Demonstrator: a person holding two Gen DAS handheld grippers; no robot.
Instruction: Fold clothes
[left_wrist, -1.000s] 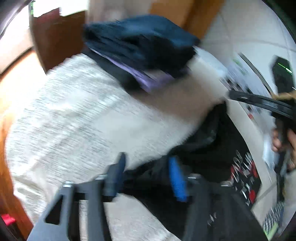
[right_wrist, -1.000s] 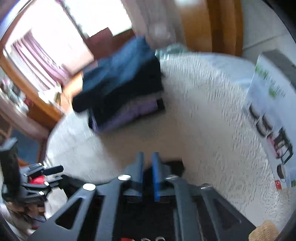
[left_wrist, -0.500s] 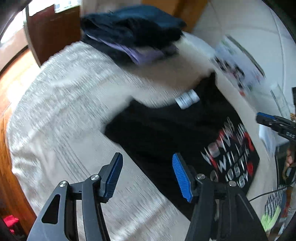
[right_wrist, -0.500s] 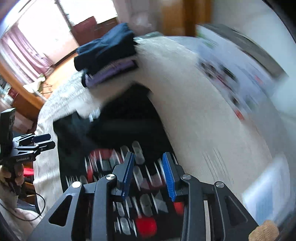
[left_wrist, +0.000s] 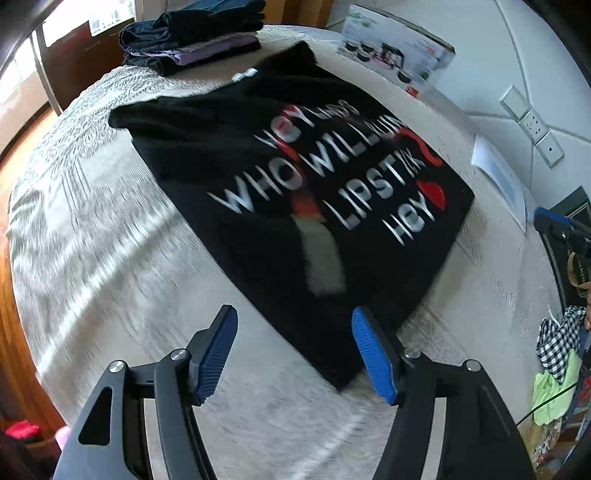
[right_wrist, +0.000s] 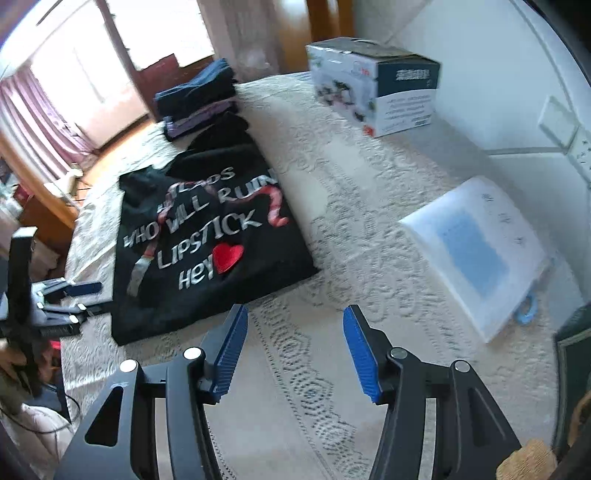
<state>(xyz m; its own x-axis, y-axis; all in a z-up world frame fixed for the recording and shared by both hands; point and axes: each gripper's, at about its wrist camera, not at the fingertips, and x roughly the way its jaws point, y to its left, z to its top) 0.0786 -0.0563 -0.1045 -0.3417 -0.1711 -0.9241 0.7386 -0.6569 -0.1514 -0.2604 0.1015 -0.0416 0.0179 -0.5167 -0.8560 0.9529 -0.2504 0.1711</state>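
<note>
A black T-shirt (left_wrist: 295, 177) with silver lettering and a red heart lies spread flat, print side up, on the cream bedspread (left_wrist: 110, 229); it also shows in the right wrist view (right_wrist: 199, 236). My left gripper (left_wrist: 293, 354) is open and empty, hovering just in front of the shirt's near hem corner. My right gripper (right_wrist: 293, 350) is open and empty above the bedspread (right_wrist: 332, 221), to the right of the shirt's hem. The left gripper also shows at the left edge of the right wrist view (right_wrist: 70, 295).
A stack of folded clothes (left_wrist: 192, 33) (right_wrist: 199, 99) sits at the far end of the bed. A printed cardboard box (right_wrist: 373, 96) (left_wrist: 395, 55) stands by the wall. A white booklet (right_wrist: 476, 251) lies at the right. Loose clothes (left_wrist: 554, 369) hang off the right side.
Both grippers let go of the black shirt, opened and drew back. The shirt, bunched and held a second ago, now lies spread flat on the bed.
</note>
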